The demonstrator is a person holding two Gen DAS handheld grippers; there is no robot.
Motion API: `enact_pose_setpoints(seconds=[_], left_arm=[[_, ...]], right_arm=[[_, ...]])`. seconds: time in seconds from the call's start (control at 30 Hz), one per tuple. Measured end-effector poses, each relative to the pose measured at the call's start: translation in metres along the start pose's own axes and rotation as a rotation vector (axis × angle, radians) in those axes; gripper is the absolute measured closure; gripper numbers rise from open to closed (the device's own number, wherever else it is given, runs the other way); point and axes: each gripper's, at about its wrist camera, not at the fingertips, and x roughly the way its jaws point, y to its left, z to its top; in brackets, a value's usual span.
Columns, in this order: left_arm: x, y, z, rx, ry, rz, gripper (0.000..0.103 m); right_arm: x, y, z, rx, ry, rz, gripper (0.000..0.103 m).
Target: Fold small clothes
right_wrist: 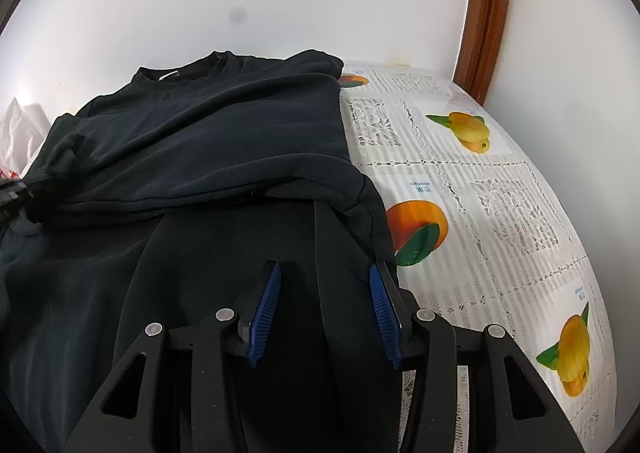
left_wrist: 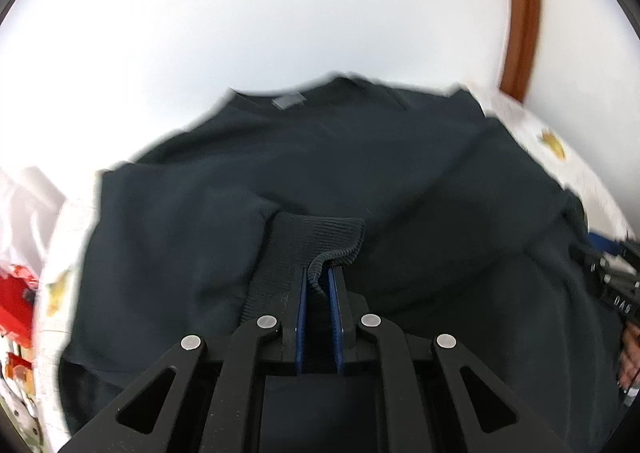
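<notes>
A dark sweatshirt (left_wrist: 360,165) lies spread on the table, neck opening at the far side; it also shows in the right wrist view (right_wrist: 224,125). My left gripper (left_wrist: 319,273) is shut on the ribbed cuff (left_wrist: 320,237) of a sleeve, held over the body of the garment. My right gripper (right_wrist: 324,273) is open above the sweatshirt's near right part, with dark cloth between and under its blue pads (right_wrist: 266,309). The right gripper shows at the right edge of the left wrist view (left_wrist: 616,281). The left gripper's tip shows at the left edge of the right wrist view (right_wrist: 16,193).
The table wears a white tablecloth (right_wrist: 480,189) printed with fruit and lace patterns. A white wall stands behind, with a brown wooden frame (right_wrist: 488,13) at the right. A red box (left_wrist: 16,297) and white plastic bag (right_wrist: 20,129) sit at the left.
</notes>
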Motion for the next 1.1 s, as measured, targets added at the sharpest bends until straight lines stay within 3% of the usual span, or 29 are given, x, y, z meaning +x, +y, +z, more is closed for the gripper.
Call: enact_pose_setpoints(seconds=[0.17,0.43,0.5,0.57,0.63,0.8,1.1], left_arm=[[-0.03,0.064,0.006,-0.091,-0.085,0.099,0.093],[-0.022,0.164,-0.017,-0.294,-0.043,0.126,0.095],[-0.014,0.177,-0.026,-0.317,-0.019,0.164,0.101],[-0.007,0.185,-0.032,-0.335,0.012,0.192,0.101],[0.001,0.196,-0.038,-0.383,0.043,0.122,0.101],[0.0,0.197,-0.047,-0.375,0.068,0.101,0.101],[-0.04,0.178,-0.054,-0.294,0.011,0.124,0.101]], right_arm=[[0.0,0.0,0.0,-0.001,0.0,-0.002,0.057],[0.0,0.004,-0.001,-0.018,-0.003,-0.025,0.057],[0.0,0.006,-0.001,-0.022,-0.002,-0.031,0.057],[0.0,0.006,-0.001,-0.023,-0.002,-0.033,0.057],[0.0,0.006,-0.001,-0.023,-0.001,-0.033,0.057],[0.0,0.006,-0.001,-0.025,-0.001,-0.035,0.057],[0.0,0.005,-0.001,-0.022,-0.002,-0.033,0.057]])
